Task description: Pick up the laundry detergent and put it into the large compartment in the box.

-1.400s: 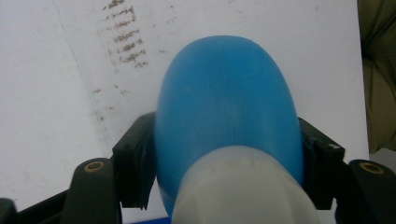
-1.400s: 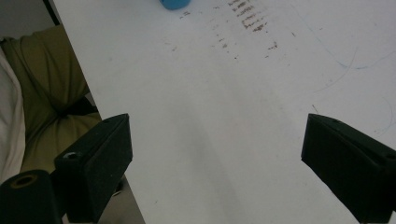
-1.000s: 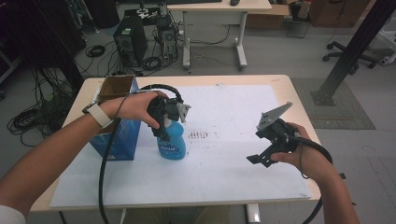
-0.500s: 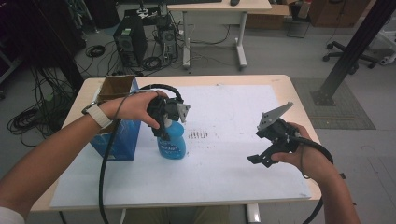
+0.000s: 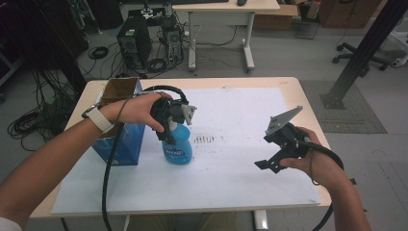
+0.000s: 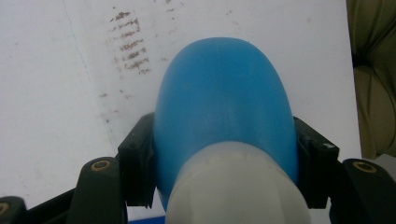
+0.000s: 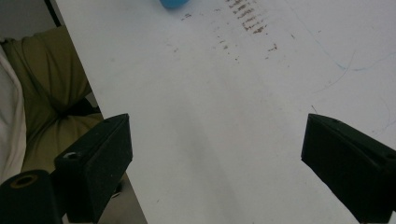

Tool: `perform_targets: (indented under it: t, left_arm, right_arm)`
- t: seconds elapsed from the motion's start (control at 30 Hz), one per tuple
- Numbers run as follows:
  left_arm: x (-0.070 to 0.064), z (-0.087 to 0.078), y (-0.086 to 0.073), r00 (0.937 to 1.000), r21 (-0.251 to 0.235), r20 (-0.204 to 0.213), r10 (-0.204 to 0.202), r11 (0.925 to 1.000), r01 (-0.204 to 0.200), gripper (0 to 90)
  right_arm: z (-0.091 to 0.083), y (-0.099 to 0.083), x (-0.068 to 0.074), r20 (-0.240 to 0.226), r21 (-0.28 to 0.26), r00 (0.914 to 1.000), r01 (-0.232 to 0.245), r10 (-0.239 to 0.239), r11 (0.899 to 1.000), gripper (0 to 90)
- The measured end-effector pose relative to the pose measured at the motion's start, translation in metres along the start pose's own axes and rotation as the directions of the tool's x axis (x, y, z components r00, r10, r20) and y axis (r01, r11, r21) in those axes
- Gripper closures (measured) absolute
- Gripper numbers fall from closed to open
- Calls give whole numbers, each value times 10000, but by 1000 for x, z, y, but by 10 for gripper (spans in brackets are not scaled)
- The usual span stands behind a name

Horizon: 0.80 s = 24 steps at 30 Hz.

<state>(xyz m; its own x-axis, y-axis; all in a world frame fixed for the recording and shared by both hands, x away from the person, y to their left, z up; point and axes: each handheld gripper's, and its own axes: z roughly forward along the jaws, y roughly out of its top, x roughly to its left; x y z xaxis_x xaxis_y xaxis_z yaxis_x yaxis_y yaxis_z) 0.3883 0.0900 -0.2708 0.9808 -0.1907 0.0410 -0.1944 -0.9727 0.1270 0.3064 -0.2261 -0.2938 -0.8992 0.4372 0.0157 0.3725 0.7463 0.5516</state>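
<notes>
Blue bottle (image 5: pixel 176 147), upright, cap up, left gripper (image 5: pixel 169 126) clamped

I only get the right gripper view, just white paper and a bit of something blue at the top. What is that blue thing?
Observer: It is a blue bottle standing upright on the white sheet.
Operator: Is anybody holding it?
Observer: Yes, the left gripper is shut on it near the top; its pads press both sides below the white cap.
Operator: What is next to the bottle?
Observer: A blue cardboard box, open at the top, stands just to the bottle's left in the high view.
Operator: And my gripper?
Observer: The right gripper hangs open above the sheet, well apart from the bottle.
</notes>
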Motion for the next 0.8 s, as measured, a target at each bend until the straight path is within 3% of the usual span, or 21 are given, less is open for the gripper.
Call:
perform_targets:
  t: [0.8]
  left_arm:
    - [-9, -27, 11, 9985, -141, -461, -284, 9995, 277, 372]
  right_arm:
    - [-3, 1, 3, -20, -51, 9999, 104, -104, 9999, 89]
